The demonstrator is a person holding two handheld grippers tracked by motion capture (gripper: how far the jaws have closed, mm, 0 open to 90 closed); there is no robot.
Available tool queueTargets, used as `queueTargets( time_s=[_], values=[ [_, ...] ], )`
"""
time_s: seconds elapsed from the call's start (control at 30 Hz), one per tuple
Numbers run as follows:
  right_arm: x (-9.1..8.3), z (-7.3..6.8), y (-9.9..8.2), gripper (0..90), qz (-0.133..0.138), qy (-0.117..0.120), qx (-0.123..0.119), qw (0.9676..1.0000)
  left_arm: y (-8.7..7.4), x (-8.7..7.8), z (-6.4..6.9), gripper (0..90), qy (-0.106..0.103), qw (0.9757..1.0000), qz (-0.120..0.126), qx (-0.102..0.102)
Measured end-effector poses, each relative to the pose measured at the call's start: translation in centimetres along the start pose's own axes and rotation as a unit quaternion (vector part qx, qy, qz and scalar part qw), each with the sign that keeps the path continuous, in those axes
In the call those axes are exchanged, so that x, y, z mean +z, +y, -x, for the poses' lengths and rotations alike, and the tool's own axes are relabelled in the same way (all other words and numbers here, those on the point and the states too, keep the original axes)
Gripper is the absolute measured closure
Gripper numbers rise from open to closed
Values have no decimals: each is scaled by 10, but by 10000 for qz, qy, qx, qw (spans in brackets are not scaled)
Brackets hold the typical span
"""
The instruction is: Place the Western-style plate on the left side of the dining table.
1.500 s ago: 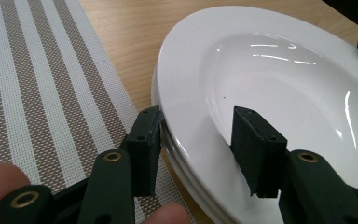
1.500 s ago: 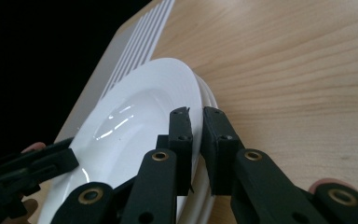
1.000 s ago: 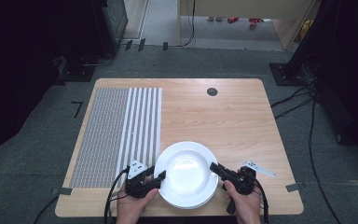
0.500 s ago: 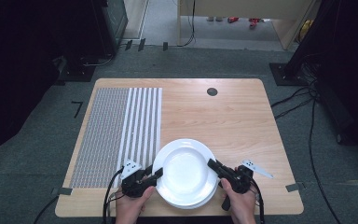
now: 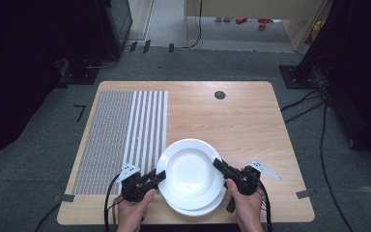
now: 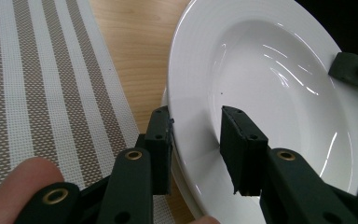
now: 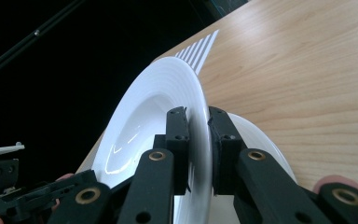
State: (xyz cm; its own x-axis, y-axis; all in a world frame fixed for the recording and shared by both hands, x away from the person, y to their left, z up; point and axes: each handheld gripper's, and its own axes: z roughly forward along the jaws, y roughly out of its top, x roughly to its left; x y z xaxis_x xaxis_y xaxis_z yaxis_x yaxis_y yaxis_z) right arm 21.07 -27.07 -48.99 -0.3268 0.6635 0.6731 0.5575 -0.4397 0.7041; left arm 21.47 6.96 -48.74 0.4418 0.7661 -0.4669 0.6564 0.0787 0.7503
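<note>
White ceramic: a deep plate (image 5: 189, 171) is held at opposite rims by two hand-held grippers, above a second plate (image 5: 200, 209) that rests on the surface. The left gripper (image 5: 158, 176) has just been closing its fingers (image 6: 161, 140); in the left gripper view they bracket the upper plate's left rim, one finger outside and one inside the bowl, though whether both pads press on it cannot be told. The right gripper (image 5: 219, 164) has its fingers (image 7: 177, 135) drawn together and clamped on the plate's right rim, one on each face. Both plates are empty. The lower plate shows as a crescent beneath the upper one, near the front edge. The wooden surface (image 5: 232, 121) carries a woven placemat (image 5: 123, 135), grey mesh with white stripes, on its left half, just beside the plates. A dark round grommet (image 5: 220, 94) sits near the far edge. Grey carpet (image 5: 38, 154) surrounds the surface, with cables (image 5: 319, 111) trailing at right.
</note>
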Motion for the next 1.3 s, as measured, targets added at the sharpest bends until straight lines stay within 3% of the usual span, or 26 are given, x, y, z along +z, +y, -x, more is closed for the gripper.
queueTargets(
  time_s=[0.33,0.5,0.67,0.97,1.3],
  values=[
    [17,-13,7,810,-90,92,-150,9998,19,-12,-18,697,-43,9997,141,-208],
    [30,-22,12,812,-135,176,-94,9997,31,-20,-27,703,5,9994,203,-282],
    [47,-34,16,813,-193,245,-214,9993,45,-28,-40,709,101,9989,295,-349],
    [88,-58,28,816,-341,415,-185,9984,73,-46,-68,712,293,9976,422,-457],
    [135,-80,36,819,-554,518,-248,9968,91,-58,-100,712,451,9952,523,-696]
  ],
)
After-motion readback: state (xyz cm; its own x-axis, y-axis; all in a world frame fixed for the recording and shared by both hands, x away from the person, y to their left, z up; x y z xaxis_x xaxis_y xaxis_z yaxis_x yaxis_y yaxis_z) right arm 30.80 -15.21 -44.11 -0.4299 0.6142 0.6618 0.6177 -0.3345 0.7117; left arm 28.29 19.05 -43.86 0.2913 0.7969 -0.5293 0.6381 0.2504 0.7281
